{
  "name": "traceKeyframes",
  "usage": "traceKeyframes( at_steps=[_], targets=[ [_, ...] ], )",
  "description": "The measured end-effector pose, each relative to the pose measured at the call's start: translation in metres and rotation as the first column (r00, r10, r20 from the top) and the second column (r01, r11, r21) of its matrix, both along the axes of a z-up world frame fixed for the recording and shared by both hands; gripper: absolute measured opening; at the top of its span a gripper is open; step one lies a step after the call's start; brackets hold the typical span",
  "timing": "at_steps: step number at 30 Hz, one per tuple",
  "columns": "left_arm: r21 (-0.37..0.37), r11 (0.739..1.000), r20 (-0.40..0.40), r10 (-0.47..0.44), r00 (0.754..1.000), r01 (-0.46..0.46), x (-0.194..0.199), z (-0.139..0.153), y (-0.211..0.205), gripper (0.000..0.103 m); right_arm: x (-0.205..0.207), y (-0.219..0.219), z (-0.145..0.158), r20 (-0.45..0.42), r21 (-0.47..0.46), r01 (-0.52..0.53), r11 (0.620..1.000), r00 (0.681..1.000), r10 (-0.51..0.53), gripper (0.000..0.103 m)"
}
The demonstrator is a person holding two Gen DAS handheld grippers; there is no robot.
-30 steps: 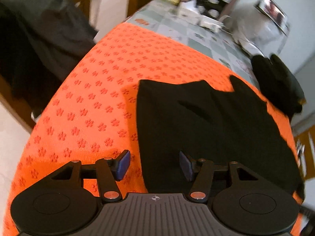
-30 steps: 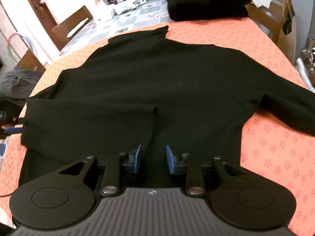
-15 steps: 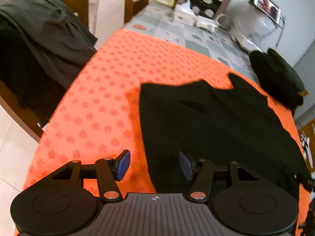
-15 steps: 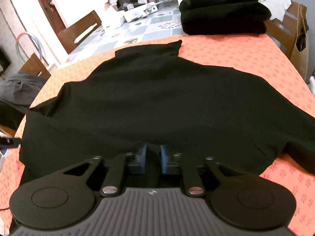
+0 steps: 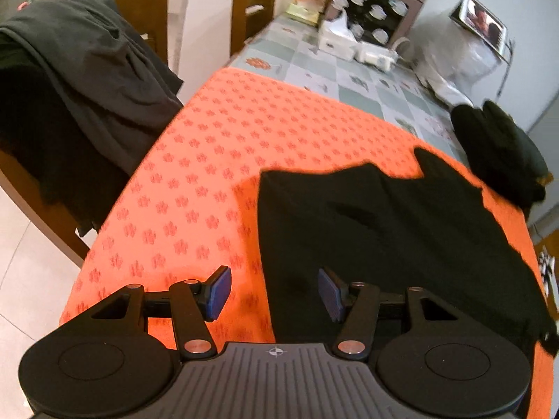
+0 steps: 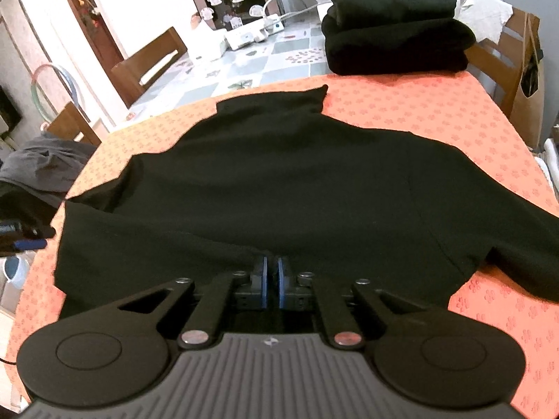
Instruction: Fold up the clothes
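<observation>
A black high-necked sweater (image 6: 279,174) lies spread on the orange flower-patterned cloth (image 6: 419,104), neck (image 6: 279,101) pointing away and one sleeve trailing off to the right. My right gripper (image 6: 272,282) is at its near hem; the jaws are closing their last bit, pinching a raised fold of black fabric. In the left wrist view the sweater (image 5: 384,227) fills the right half. My left gripper (image 5: 274,291) hovers open over its left edge, one pad above the orange cloth (image 5: 209,174), the other above the fabric, gripping nothing.
A stack of folded black clothes (image 6: 394,31) sits at the far right of the table, also seen as that stack (image 5: 499,150). Dark grey garments (image 5: 87,87) hang over a chair at the left. White boxes (image 5: 349,45) and wooden chairs (image 6: 150,63) stand beyond.
My right gripper's jaws came together on the sweater's near hem and rose slightly, drawing up a fold. My left gripper stayed open in about the same spot.
</observation>
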State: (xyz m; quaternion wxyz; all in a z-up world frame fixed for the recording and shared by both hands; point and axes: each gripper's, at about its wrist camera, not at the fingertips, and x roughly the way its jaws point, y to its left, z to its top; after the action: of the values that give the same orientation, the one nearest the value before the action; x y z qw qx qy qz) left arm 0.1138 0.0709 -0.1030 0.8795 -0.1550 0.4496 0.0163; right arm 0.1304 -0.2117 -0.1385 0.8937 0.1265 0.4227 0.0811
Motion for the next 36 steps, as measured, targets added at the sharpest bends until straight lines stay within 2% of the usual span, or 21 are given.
traceKeyframes(
  at_steps=[9,13,20,25,30,32,34,36],
  targets=[
    [0.05,0.988,-0.025,-0.144,0.989,0.145,-0.042,0.0,-0.022,0.058,-0.008,0.004,0.009,0.008,0.0,-0.002,1.0,1.0,0.002,0.007],
    [0.093,0.967,-0.013,-0.235,0.972,0.236,-0.05,0.001,-0.036,0.061,-0.008,0.005,0.016,0.017,-0.007,-0.003,1.0,1.0,0.003,0.007],
    [0.224,0.883,-0.002,-0.422,0.907,0.412,-0.063,-0.002,-0.074,0.061,-0.004,0.003,0.009,-0.014,-0.011,0.01,1.0,1.0,-0.01,0.007],
    [0.375,0.823,-0.006,-0.458,0.889,0.427,-0.063,-0.01,-0.086,0.06,-0.002,0.002,0.003,-0.031,0.0,0.013,1.0,0.999,-0.013,0.007],
    [0.463,0.746,-0.037,-0.524,0.851,0.479,-0.058,-0.02,-0.089,0.058,0.001,0.0,0.0,-0.043,0.025,0.018,1.0,0.999,-0.017,0.007],
    [0.487,0.718,-0.04,-0.549,0.835,0.496,-0.056,-0.022,-0.09,0.056,0.002,-0.001,-0.001,-0.047,0.035,0.024,0.999,0.999,-0.022,0.007],
    [0.507,0.702,-0.033,-0.565,0.824,0.501,-0.056,-0.023,-0.092,0.053,0.002,-0.002,-0.002,-0.05,0.038,0.027,0.999,0.998,-0.025,0.007],
    [0.524,0.687,-0.02,-0.581,0.813,0.503,-0.057,-0.025,-0.094,0.041,0.002,-0.001,-0.002,-0.053,0.036,0.024,0.999,0.998,-0.022,0.007]
  ],
)
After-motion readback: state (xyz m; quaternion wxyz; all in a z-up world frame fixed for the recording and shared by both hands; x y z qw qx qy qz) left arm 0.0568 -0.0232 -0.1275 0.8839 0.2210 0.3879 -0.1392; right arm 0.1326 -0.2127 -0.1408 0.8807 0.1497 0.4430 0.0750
